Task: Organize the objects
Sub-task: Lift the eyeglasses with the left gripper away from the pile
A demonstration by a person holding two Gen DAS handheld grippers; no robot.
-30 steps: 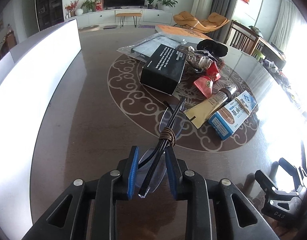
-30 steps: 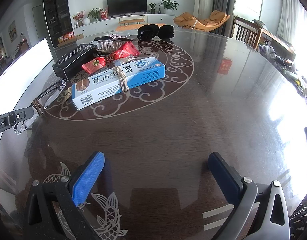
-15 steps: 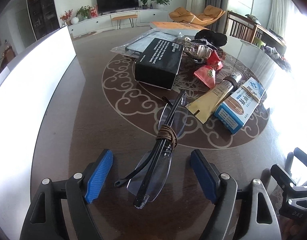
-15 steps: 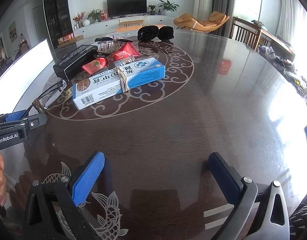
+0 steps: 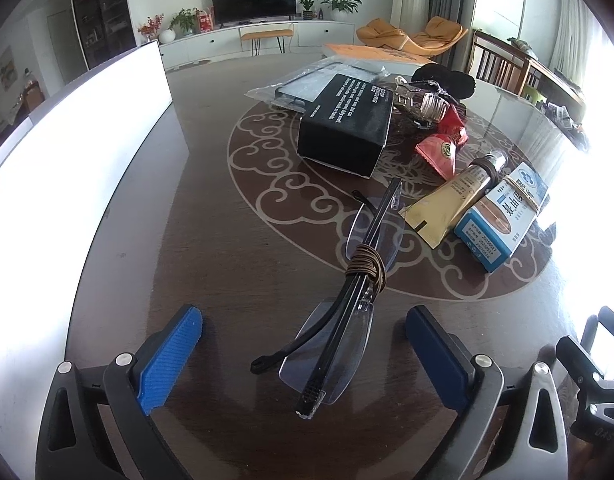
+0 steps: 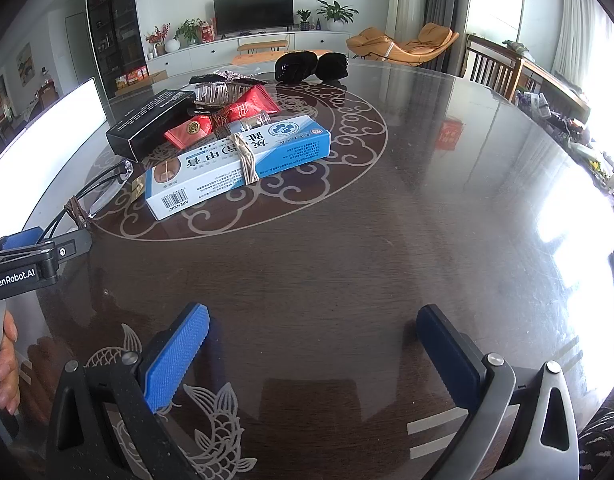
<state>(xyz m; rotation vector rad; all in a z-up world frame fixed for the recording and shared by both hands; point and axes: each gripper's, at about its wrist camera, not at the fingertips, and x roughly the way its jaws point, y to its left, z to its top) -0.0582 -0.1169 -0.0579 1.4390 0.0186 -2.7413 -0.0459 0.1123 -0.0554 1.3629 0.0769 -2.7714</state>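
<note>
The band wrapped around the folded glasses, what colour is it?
Brown; the band on the glasses shows best in the left wrist view.

free: we see bare table [image 6: 427,208] ahead of the right gripper [image 6: 313,354] | blocked: folded glasses [image 5: 347,300] lie between the wide-open left gripper [image 5: 303,350] jaws | beyond: black box [image 5: 347,128], tube [image 5: 455,200], blue carton [image 5: 503,216] crowd the path

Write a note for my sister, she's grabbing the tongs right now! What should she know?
Left tongs: jaws have just been opening, now wide, holding nothing; the folded glasses lie on the table between them, released.
Right tongs: open, empty, over bare table.
Blue box, black box, tube, red packets are clustered on the table's middle pattern.
Done: glasses set down. Left: the cluster, seemingly unsorted.
</note>
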